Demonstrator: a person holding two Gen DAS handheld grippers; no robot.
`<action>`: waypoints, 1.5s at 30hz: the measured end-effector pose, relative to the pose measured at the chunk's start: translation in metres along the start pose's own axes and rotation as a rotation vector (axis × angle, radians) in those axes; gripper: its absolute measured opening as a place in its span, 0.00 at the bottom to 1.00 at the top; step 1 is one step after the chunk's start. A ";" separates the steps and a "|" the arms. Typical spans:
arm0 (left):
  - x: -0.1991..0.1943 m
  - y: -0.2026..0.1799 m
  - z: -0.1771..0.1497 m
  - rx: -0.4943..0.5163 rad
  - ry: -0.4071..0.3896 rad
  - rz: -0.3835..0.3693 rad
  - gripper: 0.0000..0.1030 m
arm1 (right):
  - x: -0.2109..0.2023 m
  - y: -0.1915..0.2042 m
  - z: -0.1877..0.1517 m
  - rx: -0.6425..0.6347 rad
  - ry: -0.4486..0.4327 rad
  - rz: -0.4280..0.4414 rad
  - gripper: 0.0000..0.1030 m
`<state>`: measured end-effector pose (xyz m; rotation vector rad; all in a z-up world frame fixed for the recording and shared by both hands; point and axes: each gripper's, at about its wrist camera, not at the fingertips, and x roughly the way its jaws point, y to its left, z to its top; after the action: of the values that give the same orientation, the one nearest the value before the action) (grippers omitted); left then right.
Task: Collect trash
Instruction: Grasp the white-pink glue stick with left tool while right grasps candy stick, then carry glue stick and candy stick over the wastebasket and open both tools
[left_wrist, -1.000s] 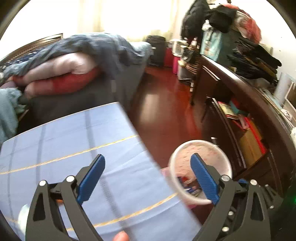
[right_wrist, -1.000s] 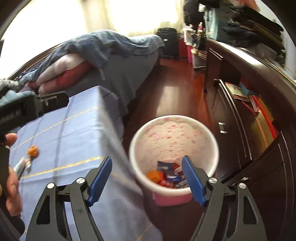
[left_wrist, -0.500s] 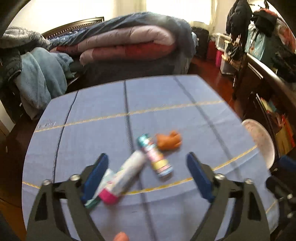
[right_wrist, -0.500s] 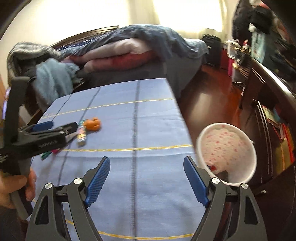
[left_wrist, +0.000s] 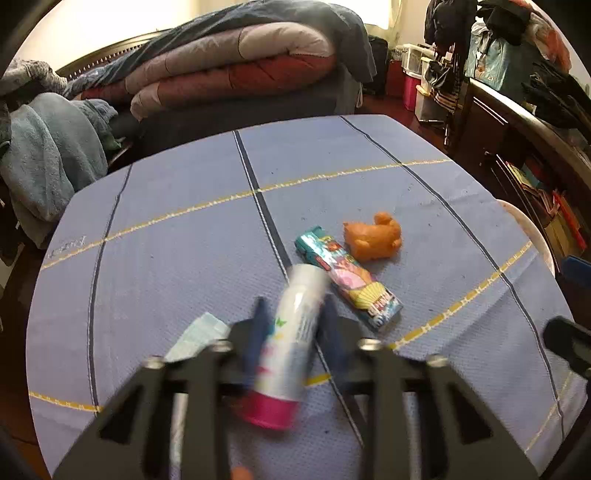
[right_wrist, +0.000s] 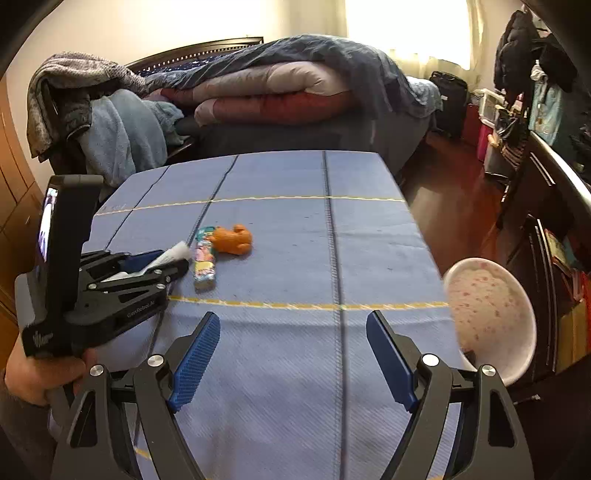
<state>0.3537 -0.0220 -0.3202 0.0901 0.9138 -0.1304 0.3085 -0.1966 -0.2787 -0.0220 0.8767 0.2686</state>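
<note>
Left hand-held gripper (left_wrist: 295, 325) is clamped mid-body on the white plastic tube with a pink cap (left_wrist: 291, 339), low over the blue-clothed bench (left_wrist: 166, 240). Looks light, smooth, maybe slippery. Right hand-held gripper (right_wrist: 293, 356) hangs open, empty.

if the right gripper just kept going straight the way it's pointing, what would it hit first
Probably just the blue tablecloth. The right gripper is open, tilted down at bare cloth; the orange toy and candy wrapper lie off to the left, the pink bin to the right. Depth is uncertain.
</note>
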 end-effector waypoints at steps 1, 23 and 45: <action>0.001 0.001 0.001 -0.008 -0.002 -0.005 0.23 | 0.003 0.003 0.002 -0.003 0.002 0.004 0.79; -0.072 0.097 -0.015 -0.247 -0.140 0.075 0.23 | 0.088 0.095 0.027 -0.137 0.075 0.036 0.21; -0.139 -0.004 0.014 -0.113 -0.279 -0.083 0.23 | -0.033 0.026 0.015 -0.013 -0.080 0.073 0.21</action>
<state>0.2808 -0.0174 -0.2015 -0.0701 0.6451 -0.1633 0.2939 -0.1763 -0.2414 0.0082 0.7969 0.3412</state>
